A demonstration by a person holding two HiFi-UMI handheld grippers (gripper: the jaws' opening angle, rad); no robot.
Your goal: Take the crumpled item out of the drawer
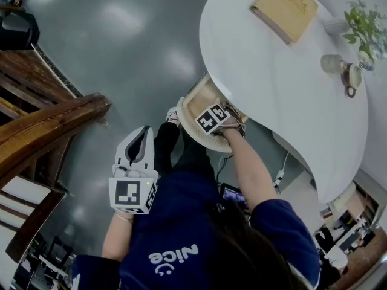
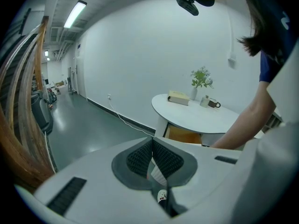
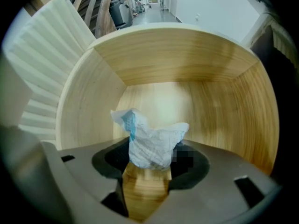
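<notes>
Right gripper (image 3: 146, 171), pointing straight down, pinches the crumpled item (image 3: 150, 141) between its pads, directly beneath it on the floor of the open drawer (image 3: 187, 59); left gripper (image 2: 152, 157) hangs closed, empty, well apart.

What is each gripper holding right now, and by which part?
The right gripper pinches the crumpled paper by one end inside the drawer, and the rest sticks out past its jaws. The left gripper is shut and holds nothing.
</notes>
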